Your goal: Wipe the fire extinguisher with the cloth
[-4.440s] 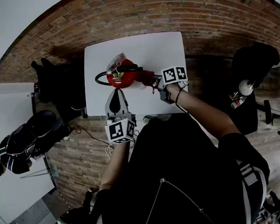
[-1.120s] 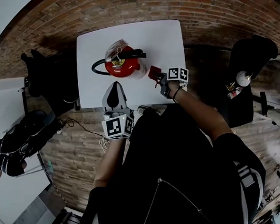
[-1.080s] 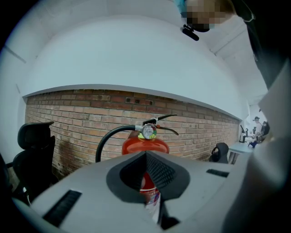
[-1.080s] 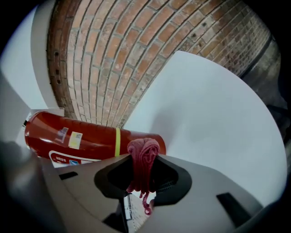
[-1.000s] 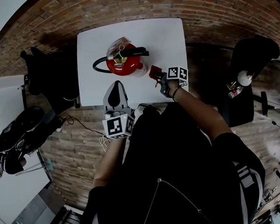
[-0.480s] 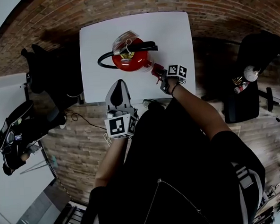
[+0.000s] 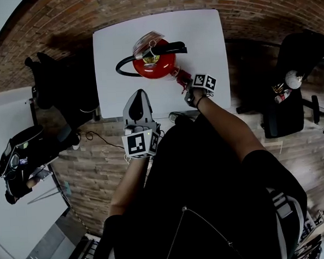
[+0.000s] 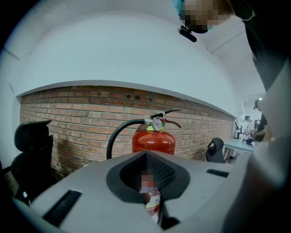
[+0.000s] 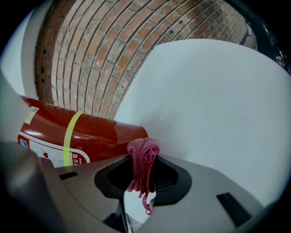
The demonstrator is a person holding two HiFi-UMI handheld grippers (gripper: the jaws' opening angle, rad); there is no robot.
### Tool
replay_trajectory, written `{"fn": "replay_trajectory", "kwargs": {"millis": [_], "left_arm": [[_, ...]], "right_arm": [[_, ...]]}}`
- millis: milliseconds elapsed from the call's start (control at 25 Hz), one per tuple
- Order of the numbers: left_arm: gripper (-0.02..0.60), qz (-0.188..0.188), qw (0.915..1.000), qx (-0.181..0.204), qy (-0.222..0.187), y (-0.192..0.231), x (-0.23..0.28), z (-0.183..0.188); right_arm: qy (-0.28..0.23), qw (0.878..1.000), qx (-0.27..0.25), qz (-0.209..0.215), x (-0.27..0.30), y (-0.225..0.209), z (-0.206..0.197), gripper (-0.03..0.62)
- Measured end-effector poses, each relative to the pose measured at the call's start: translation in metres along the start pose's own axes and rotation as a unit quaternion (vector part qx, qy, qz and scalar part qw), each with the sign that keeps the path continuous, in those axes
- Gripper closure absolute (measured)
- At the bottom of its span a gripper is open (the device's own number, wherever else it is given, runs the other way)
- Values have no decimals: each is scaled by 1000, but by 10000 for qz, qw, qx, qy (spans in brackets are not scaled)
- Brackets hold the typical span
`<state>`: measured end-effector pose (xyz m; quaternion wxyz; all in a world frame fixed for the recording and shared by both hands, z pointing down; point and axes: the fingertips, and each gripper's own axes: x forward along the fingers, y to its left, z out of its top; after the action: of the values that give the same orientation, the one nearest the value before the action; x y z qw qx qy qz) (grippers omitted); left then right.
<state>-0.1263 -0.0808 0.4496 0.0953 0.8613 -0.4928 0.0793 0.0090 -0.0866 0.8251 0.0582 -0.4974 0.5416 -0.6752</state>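
Right claw (image 9: 143,175) has slid in, clenched on the cloth (image 9: 143,157), just beside the extinguisher (image 7: 153,64) upright on the worktop (image 7: 203,36). Left claw (image 8: 148,182) is closed, empty, away, so a hard push might tip it.

The fire extinguisher (image 7: 154,66) is coloured red, banded in yellow-green and labelled in white, with a black hose (image 7: 124,65). The cloth (image 9: 143,157) is dyed dark pink. The table (image 7: 200,36) is finished white, the brickwork (image 7: 89,15) reddish-brown. Black-and-white square markers are carried on the grey left gripper (image 7: 139,93) and right gripper (image 7: 184,81).
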Motion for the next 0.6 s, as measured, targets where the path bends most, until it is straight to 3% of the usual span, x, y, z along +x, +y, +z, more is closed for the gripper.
{"fn": "replay_trajectory", "kwargs": {"millis": [600], "left_arm": [[572,-156,9998,-16,-99,1,-4,6]], "right_arm": [[-167,9987,216,438,-28,39,-5,479]]}}
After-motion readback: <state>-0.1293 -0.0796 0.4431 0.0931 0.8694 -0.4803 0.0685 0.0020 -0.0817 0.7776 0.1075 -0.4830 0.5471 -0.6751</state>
